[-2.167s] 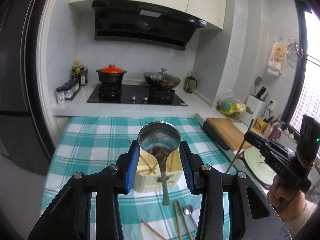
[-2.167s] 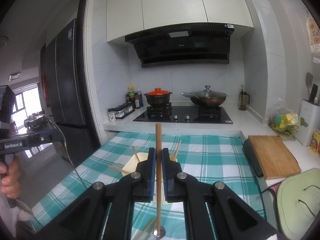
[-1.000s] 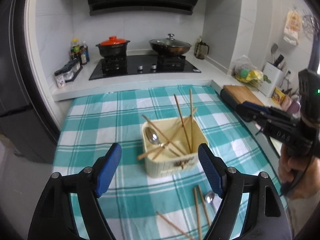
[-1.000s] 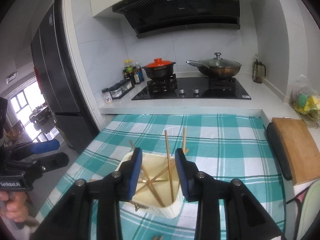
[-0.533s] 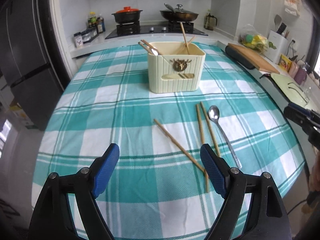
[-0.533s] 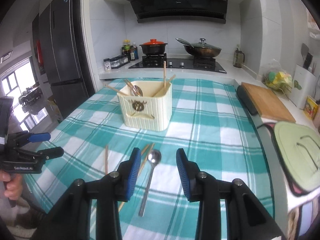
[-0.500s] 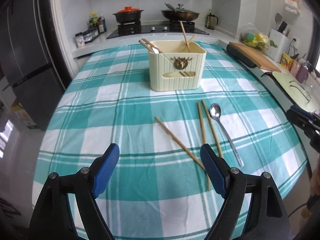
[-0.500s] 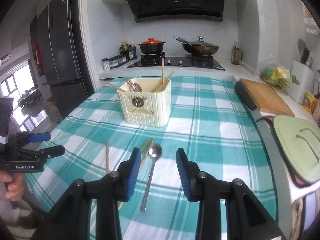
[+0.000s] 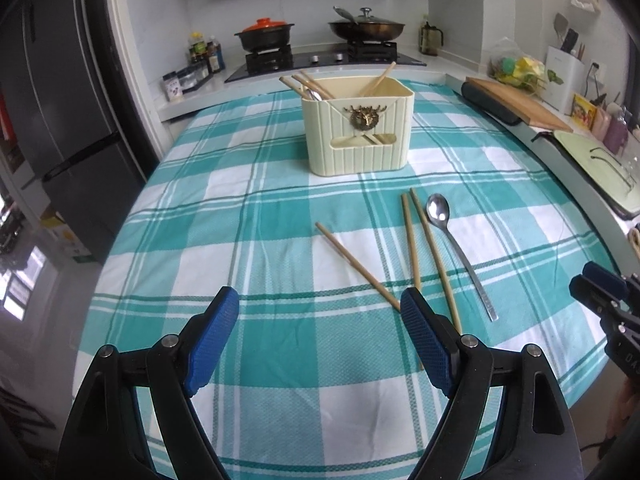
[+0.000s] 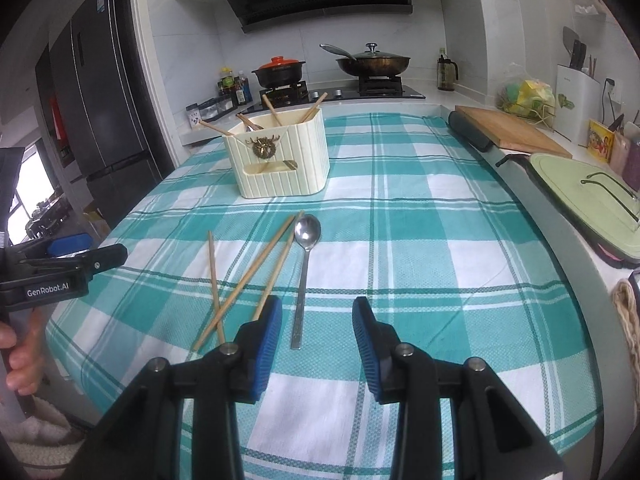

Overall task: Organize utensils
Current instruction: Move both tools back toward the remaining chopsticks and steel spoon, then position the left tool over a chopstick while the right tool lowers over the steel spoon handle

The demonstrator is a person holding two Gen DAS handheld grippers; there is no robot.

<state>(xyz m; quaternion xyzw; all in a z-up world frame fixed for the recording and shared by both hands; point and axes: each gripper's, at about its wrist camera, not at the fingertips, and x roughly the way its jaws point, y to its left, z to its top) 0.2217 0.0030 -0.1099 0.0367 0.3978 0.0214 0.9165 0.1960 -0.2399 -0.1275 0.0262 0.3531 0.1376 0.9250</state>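
A cream utensil holder (image 9: 357, 130) (image 10: 280, 156) stands on the teal checked tablecloth, with chopsticks and a spoon leaning inside. In front of it lie three loose wooden chopsticks (image 9: 434, 260) (image 10: 248, 276) and a metal spoon (image 9: 460, 252) (image 10: 305, 268). My left gripper (image 9: 320, 338) hangs open and empty over the cloth, near the chopsticks' close ends. My right gripper (image 10: 317, 338) is open and empty too, just short of the spoon's handle tip.
The tablecloth (image 9: 256, 208) (image 10: 420, 232) covers a table that ends close below both grippers. A wooden cutting board (image 10: 508, 130) and a pale green lid (image 10: 588, 196) lie on the counter at right. Pots sit on the stove (image 10: 340, 90) behind. A dark fridge (image 10: 100, 100) stands at left.
Both grippers let go over the holder, a spoon from the left and a chopstick from the right. They then drew back and sank toward the table's near side, facing the loose utensils.
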